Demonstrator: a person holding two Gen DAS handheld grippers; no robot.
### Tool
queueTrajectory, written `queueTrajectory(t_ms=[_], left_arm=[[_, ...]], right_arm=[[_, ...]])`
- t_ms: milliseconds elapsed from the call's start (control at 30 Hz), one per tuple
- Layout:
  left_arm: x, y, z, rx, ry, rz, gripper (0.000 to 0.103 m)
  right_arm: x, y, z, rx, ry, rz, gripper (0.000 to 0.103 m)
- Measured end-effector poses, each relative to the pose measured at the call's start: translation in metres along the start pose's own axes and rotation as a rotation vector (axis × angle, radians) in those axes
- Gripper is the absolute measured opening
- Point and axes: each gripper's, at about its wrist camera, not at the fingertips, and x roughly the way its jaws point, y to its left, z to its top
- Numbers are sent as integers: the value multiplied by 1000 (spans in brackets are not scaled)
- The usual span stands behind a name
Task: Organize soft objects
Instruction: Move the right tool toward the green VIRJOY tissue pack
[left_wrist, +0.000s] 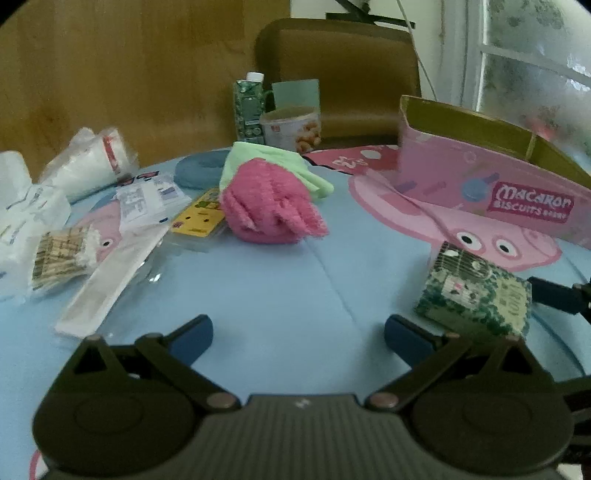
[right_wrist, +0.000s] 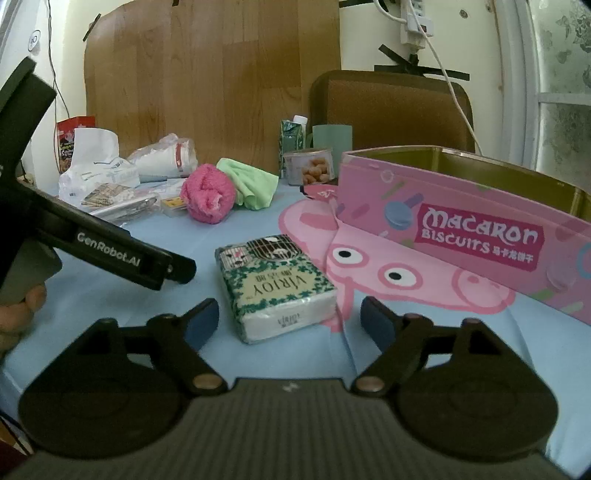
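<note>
Tissue pack (right_wrist: 275, 286) flat on tablecloth (right_wrist: 258, 362), just ahead of right gripper (right_wrist: 288, 317), jaws apart, nothing held. Left gripper (left_wrist: 298, 334) also apart, empty. Pack likely light, squashy, film slippery: pinch across long sides. Pink cloth (left_wrist: 271, 201) further back, limp.

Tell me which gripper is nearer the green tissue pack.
Right. The right gripper has the green tissue pack just ahead of its open jaws; the left gripper sits off to the pack's left, open over bare tablecloth.
</note>
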Motion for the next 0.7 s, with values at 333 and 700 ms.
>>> queueTrajectory(t_ms=[333, 700], left_arm=[[3, 49, 2, -131, -2, 142, 103], [-1, 64, -3, -181, -19, 153, 103]], right_arm=[[1, 5, 2, -9, 3, 6, 79], [22, 31, 23, -145, 39, 40, 62]])
